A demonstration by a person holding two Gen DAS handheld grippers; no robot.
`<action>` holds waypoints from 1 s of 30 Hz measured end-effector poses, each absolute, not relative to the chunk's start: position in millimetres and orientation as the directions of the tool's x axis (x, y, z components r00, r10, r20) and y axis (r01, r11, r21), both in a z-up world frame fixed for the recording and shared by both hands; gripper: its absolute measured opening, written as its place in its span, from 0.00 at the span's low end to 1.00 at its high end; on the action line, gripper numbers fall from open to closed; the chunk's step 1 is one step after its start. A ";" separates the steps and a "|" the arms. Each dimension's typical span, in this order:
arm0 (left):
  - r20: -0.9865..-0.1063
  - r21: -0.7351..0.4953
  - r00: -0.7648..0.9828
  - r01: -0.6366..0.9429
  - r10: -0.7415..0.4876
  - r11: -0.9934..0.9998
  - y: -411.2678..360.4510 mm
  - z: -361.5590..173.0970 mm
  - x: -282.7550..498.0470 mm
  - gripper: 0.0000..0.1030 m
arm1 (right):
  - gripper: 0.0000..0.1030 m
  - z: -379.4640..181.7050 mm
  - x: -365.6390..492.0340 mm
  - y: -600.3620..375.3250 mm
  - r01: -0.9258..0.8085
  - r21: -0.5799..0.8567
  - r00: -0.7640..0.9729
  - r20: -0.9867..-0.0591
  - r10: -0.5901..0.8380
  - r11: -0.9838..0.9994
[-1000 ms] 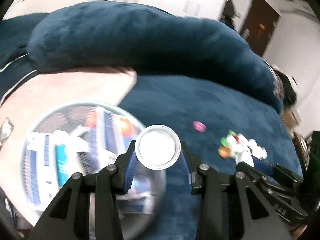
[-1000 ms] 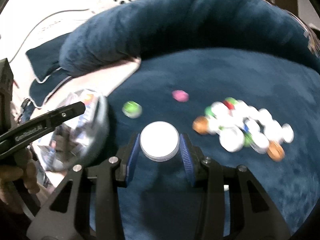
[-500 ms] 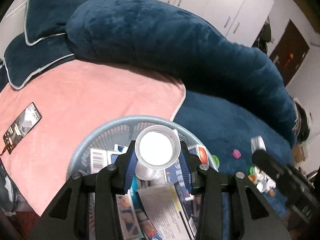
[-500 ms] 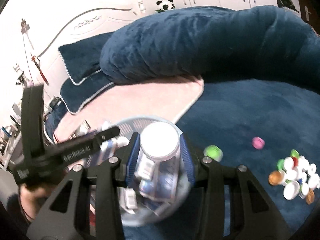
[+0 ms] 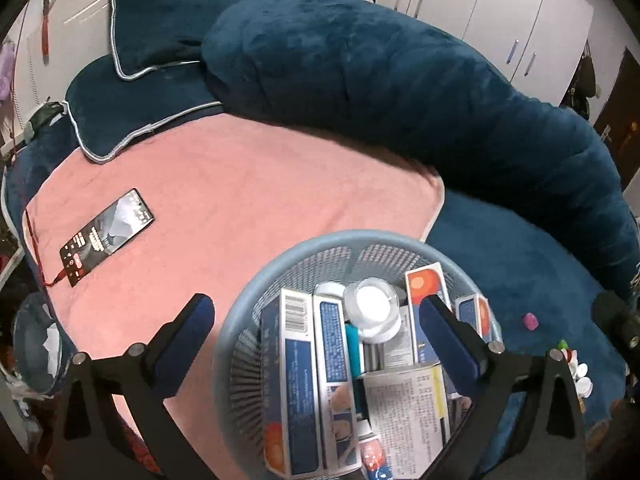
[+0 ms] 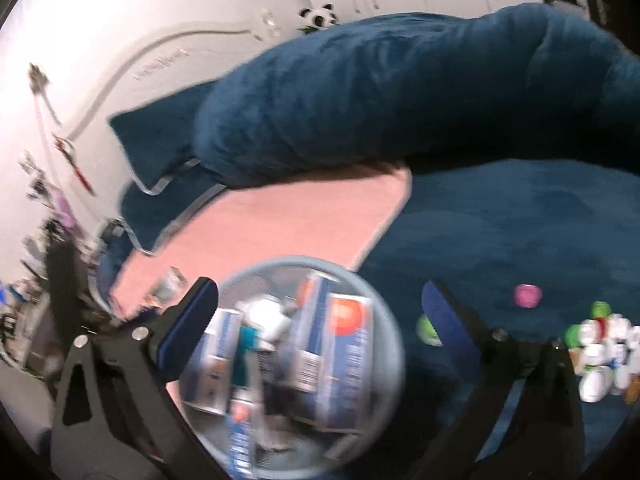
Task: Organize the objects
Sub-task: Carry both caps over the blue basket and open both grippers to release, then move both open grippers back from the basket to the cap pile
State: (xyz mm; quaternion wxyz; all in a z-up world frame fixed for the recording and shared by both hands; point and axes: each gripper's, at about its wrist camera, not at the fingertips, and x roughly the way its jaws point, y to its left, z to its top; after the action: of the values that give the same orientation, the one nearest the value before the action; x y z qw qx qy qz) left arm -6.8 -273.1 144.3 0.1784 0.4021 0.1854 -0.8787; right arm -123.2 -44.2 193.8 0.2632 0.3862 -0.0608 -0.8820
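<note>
Both grippers hung over the round blue mesh basket (image 5: 256,280), which sat where the pink blanket (image 5: 240,200) met the dark blue bedcover (image 5: 520,256). The left gripper (image 5: 316,332) had its jaws opening, already spread wide, with nothing pressed between the blue pads (image 5: 188,328). A clear-rimmed white cap (image 5: 372,308) lay free in the basket on top of the blue and white boxes (image 5: 298,368), toward twelve o'clock of its inside, touching neither pad.

The right gripper (image 6: 320,320) was opening as well, its jaws far apart and nothing clamped. Its view was blurred, but the basket (image 6: 384,304) showed beneath it with more boxes (image 6: 340,344) and a whitish capped thing (image 6: 266,316) inside; I could not tell exactly what that was.

On the bedcover, at about three o'clock from the basket, lay a single green cap (image 6: 428,330), a pink cap (image 6: 528,295) farther out, and beyond them a heap of mostly white caps (image 6: 600,356). A phone (image 5: 107,237) lay on the blanket at nine o'clock from the basket, well apart. A long blue bolster (image 5: 400,92) curved along the far side.
</note>
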 end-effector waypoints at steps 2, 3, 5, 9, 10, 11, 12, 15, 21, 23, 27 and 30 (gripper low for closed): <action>-0.770 -0.177 -0.617 0.450 -0.161 -0.876 -268.3 144.8 -5.3 0.99 | 1.00 188.4 -123.5 -37.5 0.395 0.270 -0.571 -0.677 -0.464 -0.878; -0.769 -0.172 -0.619 0.445 -0.163 -0.879 -266.1 146.1 -3.6 0.99 | 1.00 186.6 -123.1 -31.7 0.383 0.258 -0.576 -0.684 -0.448 -0.887; -0.766 -0.157 -0.621 0.432 -0.167 -0.888 -259.9 147.6 -4.2 0.99 | 1.00 182.8 -122.2 -21.6 0.362 0.244 -0.584 -0.693 -0.423 -0.900; -0.770 -0.141 -0.618 0.408 -0.158 -0.902 -246.7 149.8 -9.2 0.99 | 1.00 182.1 -119.5 0.4 0.331 0.238 -0.593 -0.700 -0.398 -0.913; -0.771 -0.139 -0.617 0.405 -0.157 -0.904 -243.9 150.4 -10.7 0.99 | 1.00 182.0 -118.5 5.6 0.325 0.234 -0.597 -0.701 -0.390 -0.916; -0.771 -0.136 -0.617 0.398 -0.155 -0.907 -240.7 150.6 -12.5 0.99 | 1.00 181.9 -117.9 9.5 0.320 0.232 -0.597 -0.703 -0.386 -0.919; -0.772 -0.134 -0.617 0.393 -0.153 -0.910 -238.0 150.8 -14.0 0.99 | 1.00 181.8 -116.7 13.7 0.314 0.229 -0.598 -0.706 -0.379 -0.921; -0.773 -0.128 -0.617 0.373 -0.143 -0.919 -228.3 151.6 -17.8 0.99 | 1.00 183.0 -113.9 26.2 0.293 0.225 -0.607 -0.707 -0.363 -0.929; -0.769 -0.114 -0.626 0.330 -0.127 -0.937 -204.7 156.6 -23.0 0.99 | 1.00 183.7 -109.5 50.2 0.258 0.228 -0.618 -0.708 -0.342 -0.939; -0.767 -0.111 -0.631 0.313 -0.119 -0.943 -195.4 158.7 -25.0 0.99 | 1.00 184.3 -108.2 55.5 0.252 0.225 -0.622 -0.708 -0.336 -0.941; -0.764 -0.098 -0.637 0.267 -0.099 -0.959 -174.1 161.5 -29.8 0.99 | 1.00 184.5 -105.5 67.7 0.241 0.222 -0.627 -0.708 -0.326 -0.945; -0.767 -0.084 -0.636 0.231 -0.085 -0.969 -158.1 161.2 -34.5 0.99 | 1.00 183.2 -102.1 80.6 0.230 0.222 -0.629 -0.709 -0.319 -0.947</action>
State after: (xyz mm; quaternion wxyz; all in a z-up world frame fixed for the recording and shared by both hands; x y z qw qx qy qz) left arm -34.5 -158.1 161.2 0.0876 0.4176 0.0871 -0.9002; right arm -102.1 80.6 183.2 0.1525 0.4027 -0.0552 -0.9008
